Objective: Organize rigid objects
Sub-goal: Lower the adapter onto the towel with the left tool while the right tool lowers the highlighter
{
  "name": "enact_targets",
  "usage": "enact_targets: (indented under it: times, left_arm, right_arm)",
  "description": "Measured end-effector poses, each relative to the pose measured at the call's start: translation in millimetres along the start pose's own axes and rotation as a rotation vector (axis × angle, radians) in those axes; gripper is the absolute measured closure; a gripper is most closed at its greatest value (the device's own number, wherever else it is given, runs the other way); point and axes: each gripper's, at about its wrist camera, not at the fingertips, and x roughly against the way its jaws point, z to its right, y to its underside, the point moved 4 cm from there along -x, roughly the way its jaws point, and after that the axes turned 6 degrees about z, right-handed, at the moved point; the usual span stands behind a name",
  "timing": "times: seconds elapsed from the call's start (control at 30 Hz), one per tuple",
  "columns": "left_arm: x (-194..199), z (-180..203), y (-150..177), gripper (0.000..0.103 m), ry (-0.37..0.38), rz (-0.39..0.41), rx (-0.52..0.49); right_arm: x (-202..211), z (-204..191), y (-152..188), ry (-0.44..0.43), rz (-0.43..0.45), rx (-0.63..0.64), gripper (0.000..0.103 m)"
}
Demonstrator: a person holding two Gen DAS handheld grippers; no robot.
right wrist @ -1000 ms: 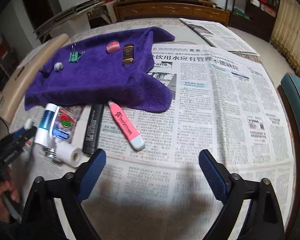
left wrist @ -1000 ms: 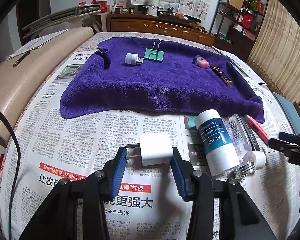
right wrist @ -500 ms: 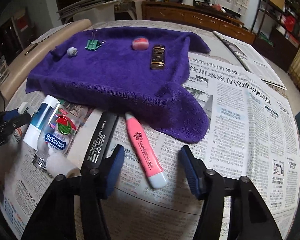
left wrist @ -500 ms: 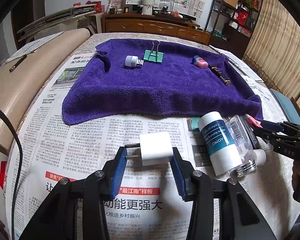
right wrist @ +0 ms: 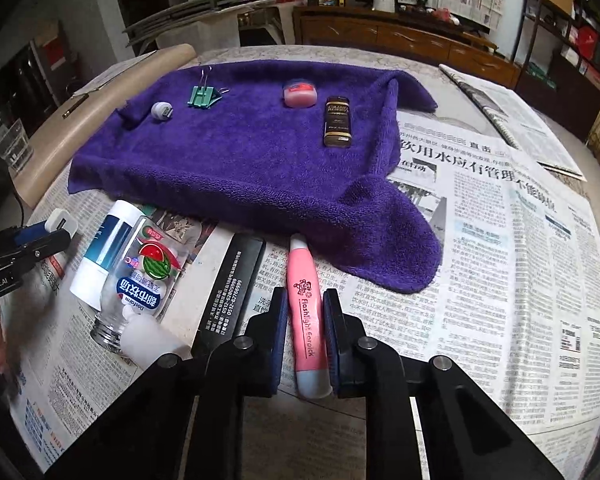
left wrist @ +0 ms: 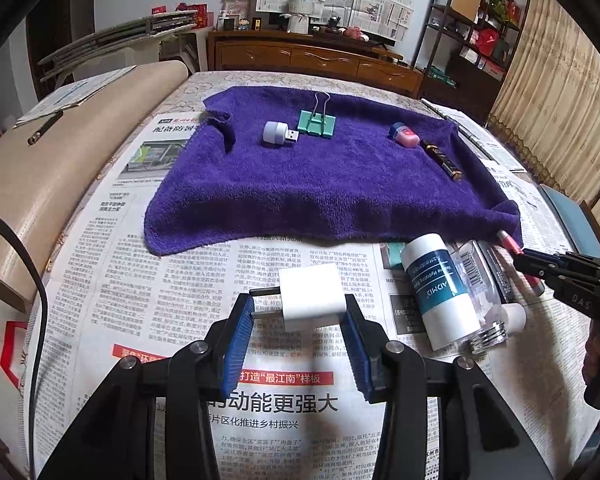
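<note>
A table covered in printed newspaper [right wrist: 500,240] is seen, with a rumpled purple terry towel [right wrist: 260,160] spread across its far half. Beside a white-and-blue cylindrical bottle [left wrist: 436,288], a white cube-shaped plug adapter [left wrist: 312,296] is pinched by the left gripper [left wrist: 298,312]. A pink pen-shaped flashlight earpick [right wrist: 308,312], lying just beside the towel, is clamped between the right gripper's [right wrist: 306,308] blue pads.
</note>
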Motion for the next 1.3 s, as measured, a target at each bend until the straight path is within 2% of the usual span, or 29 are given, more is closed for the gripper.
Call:
enact_targets:
  times: [0.37,0.7,1.0,1.3]
  left_arm:
    - [16,2,-16,0.061,0.007,0.014,-0.01]
    - [28,3,-56,0.061,0.004,0.049,-0.069]
    - [7,-8,-95,0.061,0.014,0.065,-0.055]
    - [-36,-17,-110,0.061,0.02,0.04,-0.043]
  right_arm:
    - [24,12,-4,-0.015,0.062,-0.065,0.086]
    - [36,-8,-32,-0.042,0.117,-0.081,0.086]
    - [29,-18,-65,-0.038,0.147,-0.082,0.086]
    - [-10,-14,-99,-0.044,0.103,-0.08,0.086]
